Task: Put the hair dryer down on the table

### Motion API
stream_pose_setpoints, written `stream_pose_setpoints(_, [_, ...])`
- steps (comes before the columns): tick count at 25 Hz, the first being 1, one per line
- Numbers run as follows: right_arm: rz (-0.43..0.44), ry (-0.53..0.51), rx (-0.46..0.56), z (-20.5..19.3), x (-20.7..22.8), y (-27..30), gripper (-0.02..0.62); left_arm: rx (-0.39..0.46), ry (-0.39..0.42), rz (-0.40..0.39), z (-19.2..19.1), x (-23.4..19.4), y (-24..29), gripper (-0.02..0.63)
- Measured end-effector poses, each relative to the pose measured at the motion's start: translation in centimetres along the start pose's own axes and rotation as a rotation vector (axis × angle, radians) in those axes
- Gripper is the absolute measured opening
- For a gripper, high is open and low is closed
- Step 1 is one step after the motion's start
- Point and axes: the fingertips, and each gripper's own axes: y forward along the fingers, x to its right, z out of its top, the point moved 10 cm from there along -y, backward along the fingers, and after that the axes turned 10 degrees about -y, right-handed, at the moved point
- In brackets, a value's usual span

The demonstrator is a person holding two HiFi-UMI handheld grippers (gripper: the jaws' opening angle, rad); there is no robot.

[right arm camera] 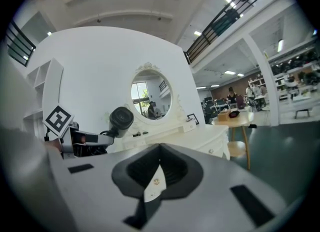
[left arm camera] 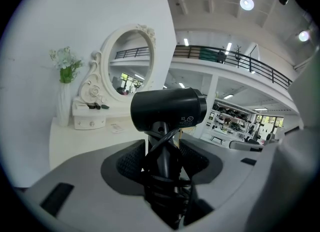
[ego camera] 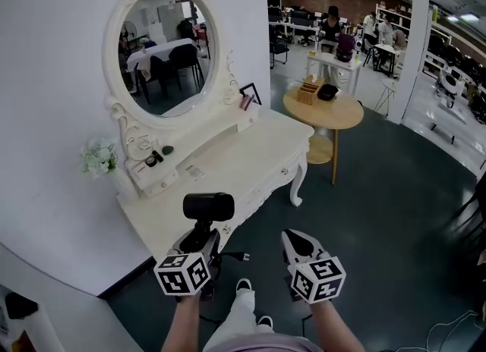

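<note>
The black hair dryer (ego camera: 208, 206) is held in the air by its handle, just in front of the white dressing table (ego camera: 250, 153). My left gripper (ego camera: 201, 235) is shut on that handle, with the cord bunched around it. In the left gripper view the dryer's barrel (left arm camera: 167, 108) lies crosswise above the jaws, and the table top (left arm camera: 80, 138) is beyond it. My right gripper (ego camera: 295, 238) hangs to the right, its jaws together with no object in them. The right gripper view shows the dryer (right arm camera: 121, 118) off to the left of the right gripper (right arm camera: 159, 163).
An oval mirror (ego camera: 167, 47) and a small drawer shelf with little items stand at the table's back. White flowers (ego camera: 99, 157) sit at its left end. The dryer's plug (ego camera: 243, 256) dangles near the floor. A round wooden table (ego camera: 334, 111) stands further off.
</note>
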Motion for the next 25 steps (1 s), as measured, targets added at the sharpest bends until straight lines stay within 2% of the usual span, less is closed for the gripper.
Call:
stream_pose_setpoints(10, [0.018,-0.004,0.004,1.3,2.3,5.4,0.003,-0.01,0.027,0.018,3.0,-2.4,5.4,0.215])
stream_pose_setpoints(19, [0.024,-0.012,-0.005,3.4,5.9,15.8,0.003,0.007,0.066,0.024,9.2,-5.7,14.2,0.215])
stream_pose_setpoints(25, [0.024,0.001,-0.019,4.7,7.6,21.9,0.003,-0.013,0.075,0.025,13.1,-8.3,19.4,0.215])
